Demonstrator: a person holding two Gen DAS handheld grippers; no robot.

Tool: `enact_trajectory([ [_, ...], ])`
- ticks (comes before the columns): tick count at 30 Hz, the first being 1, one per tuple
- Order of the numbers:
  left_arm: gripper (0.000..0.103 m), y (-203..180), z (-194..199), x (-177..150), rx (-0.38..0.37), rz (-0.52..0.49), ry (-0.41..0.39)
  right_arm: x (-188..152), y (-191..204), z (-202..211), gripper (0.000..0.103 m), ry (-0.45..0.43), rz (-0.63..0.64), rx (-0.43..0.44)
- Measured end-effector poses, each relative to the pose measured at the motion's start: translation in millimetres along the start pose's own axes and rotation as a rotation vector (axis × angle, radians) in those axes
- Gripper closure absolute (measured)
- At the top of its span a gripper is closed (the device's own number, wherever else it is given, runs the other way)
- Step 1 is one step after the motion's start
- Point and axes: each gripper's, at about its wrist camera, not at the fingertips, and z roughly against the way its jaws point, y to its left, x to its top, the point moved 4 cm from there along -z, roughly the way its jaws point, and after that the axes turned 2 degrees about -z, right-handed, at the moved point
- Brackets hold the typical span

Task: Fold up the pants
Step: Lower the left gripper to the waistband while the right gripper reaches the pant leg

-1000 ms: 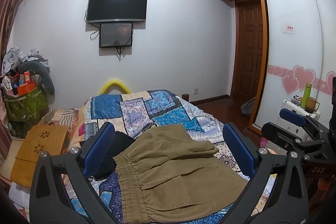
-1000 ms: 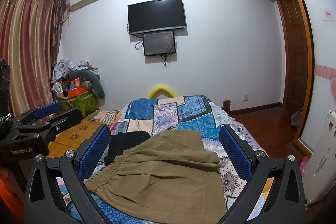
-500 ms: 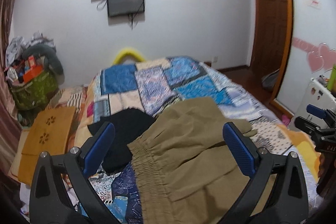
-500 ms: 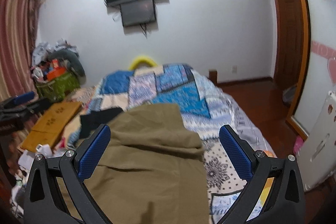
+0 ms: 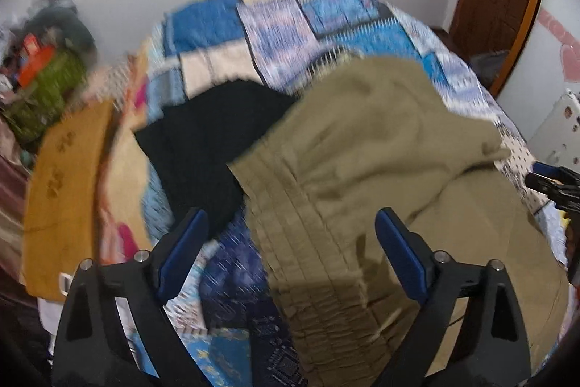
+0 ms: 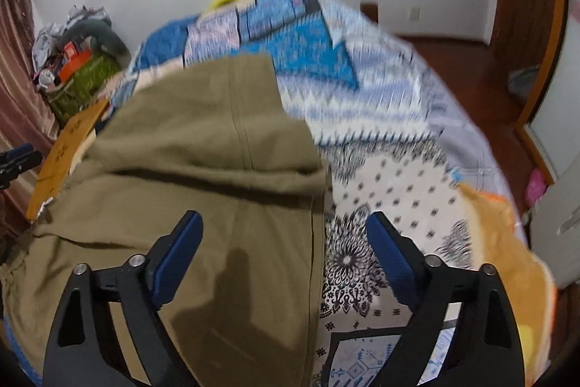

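Observation:
Olive-brown pants (image 5: 362, 147) lie on a patchwork bedspread (image 5: 275, 24), partly folded, with the elastic waistband (image 5: 308, 242) toward the left. My left gripper (image 5: 290, 238) is open and empty, hovering just above the waistband. My right gripper (image 6: 282, 242) is open and empty, above the pants' right edge (image 6: 315, 223), where a folded-over leg (image 6: 217, 140) makes a thick ridge. The right gripper's tip shows at the right edge of the left wrist view (image 5: 551, 180).
A black garment (image 5: 214, 140) lies on the bed left of the pants. A wooden lap table (image 5: 61, 176) sits at the bed's left side. A cluttered green basket (image 6: 79, 75) stands by the wall. An orange cloth (image 6: 507, 242) lies on the bed's right edge.
Both grippers have tilted down and moved closer to the bed; the pants now fill much more of each view. Both stay open and empty. The pants have not moved.

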Motion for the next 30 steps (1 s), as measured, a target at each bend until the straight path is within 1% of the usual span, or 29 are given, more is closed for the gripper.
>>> enact_trajectory([
  [1,0.011,1.2,-8.5,-3.1,-0.020,0.007,0.041,-1.3,0.4,-3.7,0.022,0.023,-0.006,0.014],
  [3,0.016,3.7,-20.6,-9.3,-0.034,0.010,0.098,-1.9,-1.5,-11.8,0.026,0.067,-0.026,0.040],
  [5,0.016,2.3,-29.5,-15.9,-0.049,0.005,0.140,-2.5,-4.1,-20.0,0.036,0.103,-0.038,0.070],
  [6,0.016,1.9,-32.3,-18.7,-0.061,0.005,0.152,-3.7,-3.9,-21.5,0.037,0.119,-0.046,0.092],
  [9,0.016,-0.3,-36.4,-23.2,-0.088,0.016,0.168,-4.4,-5.8,-29.8,0.038,0.144,-0.064,0.144],
  [11,0.016,-1.0,-37.0,-24.3,-0.098,0.024,0.167,-3.5,-8.9,-37.3,0.045,0.157,-0.093,0.189],
  [12,0.019,-2.0,-36.9,-24.8,-0.105,0.024,0.165,-4.5,-9.5,-37.8,0.046,0.160,-0.111,0.205],
  [14,0.026,-3.6,-35.6,-25.3,-0.122,0.021,0.160,-6.6,-6.3,-36.1,0.051,0.160,-0.103,0.212],
  [15,0.032,-4.0,-34.7,-25.6,-0.131,0.018,0.157,-7.6,-4.8,-33.9,0.054,0.156,-0.097,0.206],
  [16,0.037,-6.4,-32.8,-25.6,-0.136,0.010,0.152,-7.9,-4.9,-32.1,0.068,0.149,-0.092,0.189],
  [17,0.037,-7.0,-32.2,-24.6,-0.120,0.000,0.147,-8.9,-4.6,-30.3,0.081,0.144,-0.087,0.176],
  [18,0.041,-8.5,-30.0,-24.7,-0.104,-0.013,0.140,-10.7,-4.4,-27.9,0.087,0.141,-0.083,0.163],
  [19,0.043,-11.2,-25.6,-25.3,-0.083,-0.036,0.124,-12.6,-5.3,-26.9,0.097,0.142,-0.072,0.137],
  [21,0.047,-14.5,-20.9,-27.3,-0.062,-0.067,0.106,-13.6,-5.5,-24.4,0.098,0.131,-0.045,0.112],
  [24,0.048,-16.6,-17.1,-28.5,-0.011,-0.103,0.097,-18.5,-2.5,-16.3,0.099,0.114,-0.001,0.068],
  [30,0.047,-6.9,-17.2,-26.0,0.014,-0.100,0.098,-20.2,3.7,-7.3,0.099,0.105,0.064,0.027],
])
